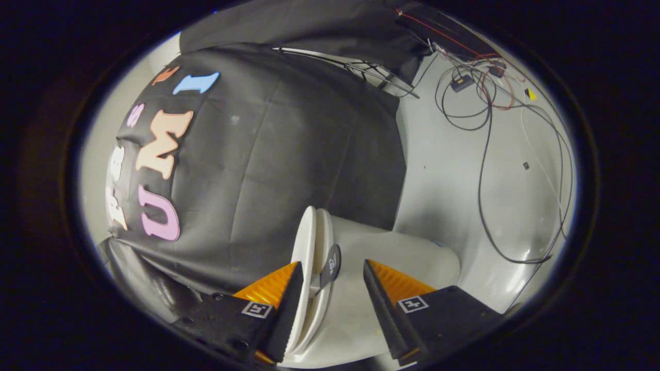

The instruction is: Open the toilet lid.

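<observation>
The white toilet lid (306, 242) shows edge-on as a thin plate, with a second thin white plate, the seat (325, 232), right beside it. Both run between my fingers, and a small dark round pad (330, 264) sits on the seat's edge. My gripper (332, 275) is open and the view is rolled sideways. Its left orange-backed finger (289, 293) lies against the lid's outer face. The right finger (379, 293) stands apart from the plates, over the white toilet body (412, 257). The lid's lower end is hidden behind the left finger.
The black cloth wall (289, 154) hangs beyond the lid and to its left. A white wall (443, 170) to the right carries loose black and red cables (482, 154) and a small black box (461, 82).
</observation>
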Demonstrator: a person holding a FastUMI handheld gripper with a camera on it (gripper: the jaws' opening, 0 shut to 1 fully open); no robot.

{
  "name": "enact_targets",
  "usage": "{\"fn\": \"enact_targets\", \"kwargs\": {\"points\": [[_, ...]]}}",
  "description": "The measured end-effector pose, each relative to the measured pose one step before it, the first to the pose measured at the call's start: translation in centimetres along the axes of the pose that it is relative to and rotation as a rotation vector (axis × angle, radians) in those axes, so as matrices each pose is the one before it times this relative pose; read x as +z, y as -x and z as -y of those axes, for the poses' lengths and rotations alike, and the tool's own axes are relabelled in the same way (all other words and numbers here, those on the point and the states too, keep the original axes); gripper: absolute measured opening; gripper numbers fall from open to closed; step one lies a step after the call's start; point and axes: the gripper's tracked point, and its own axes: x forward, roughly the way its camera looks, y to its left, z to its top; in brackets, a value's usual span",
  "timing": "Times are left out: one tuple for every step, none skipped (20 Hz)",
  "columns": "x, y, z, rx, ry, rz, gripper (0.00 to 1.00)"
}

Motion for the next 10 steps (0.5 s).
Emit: {"fn": "enact_targets", "kwargs": {"points": [[0.16, -0.742, -0.108, 0.01136, -0.02288, 0.00225, 0.73], [0.109, -0.708, -0.021, 0.00273, -0.02261, 0.00136, 0.73], [0.206, -0.523, -0.112, 0.01149, -0.01836, -0.00103, 0.72], [0.133, -0.505, -0.514, 0.02959, -0.01836, -0.00632, 0.66], [0.088, -0.387, -1.087, 0.05614, -0.01795, -0.00882, 0.64], [-0.207, -0.523, -0.133, -0.00025, -0.00962, -0.01763, 0.54], [-0.39, -0.585, 0.6, -0.02561, -0.00664, -0.01464, 0.44], [-0.1, -0.275, 0.388, -0.02243, -0.02017, -0.01988, 0.35], [-0.058, -0.009, -0.031, -0.00543, -0.01269, -0.01134, 0.25], [0.024, 0.066, 0.094, -0.00807, -0.00673, -0.00021, 0.16]]}}
